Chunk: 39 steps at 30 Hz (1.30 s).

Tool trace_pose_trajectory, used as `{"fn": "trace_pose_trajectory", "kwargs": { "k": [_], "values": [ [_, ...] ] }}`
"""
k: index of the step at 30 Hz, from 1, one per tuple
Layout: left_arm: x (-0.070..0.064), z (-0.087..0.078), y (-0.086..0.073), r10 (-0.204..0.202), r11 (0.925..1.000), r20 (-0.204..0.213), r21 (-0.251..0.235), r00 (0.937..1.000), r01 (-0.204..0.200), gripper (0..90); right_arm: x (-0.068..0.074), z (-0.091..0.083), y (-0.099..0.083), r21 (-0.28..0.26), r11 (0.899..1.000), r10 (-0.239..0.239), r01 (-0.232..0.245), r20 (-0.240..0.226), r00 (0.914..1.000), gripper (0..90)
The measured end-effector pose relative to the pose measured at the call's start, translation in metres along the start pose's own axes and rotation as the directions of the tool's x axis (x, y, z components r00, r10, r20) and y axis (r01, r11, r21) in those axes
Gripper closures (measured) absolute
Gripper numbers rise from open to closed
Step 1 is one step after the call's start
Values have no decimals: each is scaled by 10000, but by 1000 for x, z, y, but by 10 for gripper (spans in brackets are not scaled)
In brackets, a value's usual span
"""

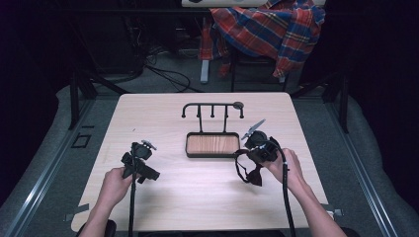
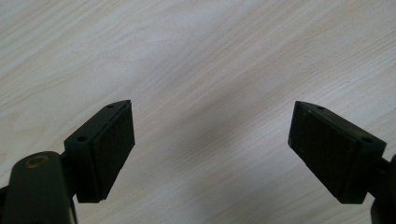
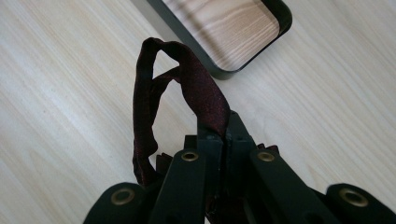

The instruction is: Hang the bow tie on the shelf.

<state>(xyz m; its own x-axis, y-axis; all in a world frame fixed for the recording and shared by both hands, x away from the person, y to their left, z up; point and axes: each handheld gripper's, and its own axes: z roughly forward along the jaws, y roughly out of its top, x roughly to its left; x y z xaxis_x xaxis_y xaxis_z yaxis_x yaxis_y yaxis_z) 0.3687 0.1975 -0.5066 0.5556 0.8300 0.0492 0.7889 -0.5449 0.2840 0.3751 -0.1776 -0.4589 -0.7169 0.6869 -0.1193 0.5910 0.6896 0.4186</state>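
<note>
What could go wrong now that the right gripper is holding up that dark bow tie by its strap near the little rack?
The right gripper pinches only a narrow bit of the bow tie strap, so it might slip out. The loop hangs loose close to the tray, so it could snag on the rim or on the rack pegs when moved. The left gripper is open over bare table, too far off to steady the strap.

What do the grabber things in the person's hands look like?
Both are black. The left gripper has two flat, wedge-shaped pads with small screw holes. The right gripper has brass-coloured rivets on its black arms. A black cable trails from each one. The person's forearms are bare, with no sleeves.
</note>
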Motion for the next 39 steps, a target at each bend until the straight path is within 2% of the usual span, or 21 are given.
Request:
{"fn": "trace_pose_trajectory", "kwargs": {
  "k": [3, 22, 26, 39],
  "values": [
    [0, 1, 0, 23, 9999, 34, 106, 10000, -23, 146, -2, -1, 3, 18, 9999, -114, 114, -13, 9999, 885],
    [-1, 2, 0, 66, 9999, 20, 109, 10000, -66, 147, -15, -2, 21, -596, 9981, 179, -182, -52, 9998, 884],
    [-1, 2, 0, 87, 9999, 19, 105, 10000, -88, 146, -18, -4, 23, -672, 9973, 299, -301, -41, 9995, 885],
    [-1, 2, 0, 78, 9999, 31, 89, 10000, -78, 147, -23, -15, 33, -1034, 9943, 259, -250, 80, 9996, 884]
  ]
}}
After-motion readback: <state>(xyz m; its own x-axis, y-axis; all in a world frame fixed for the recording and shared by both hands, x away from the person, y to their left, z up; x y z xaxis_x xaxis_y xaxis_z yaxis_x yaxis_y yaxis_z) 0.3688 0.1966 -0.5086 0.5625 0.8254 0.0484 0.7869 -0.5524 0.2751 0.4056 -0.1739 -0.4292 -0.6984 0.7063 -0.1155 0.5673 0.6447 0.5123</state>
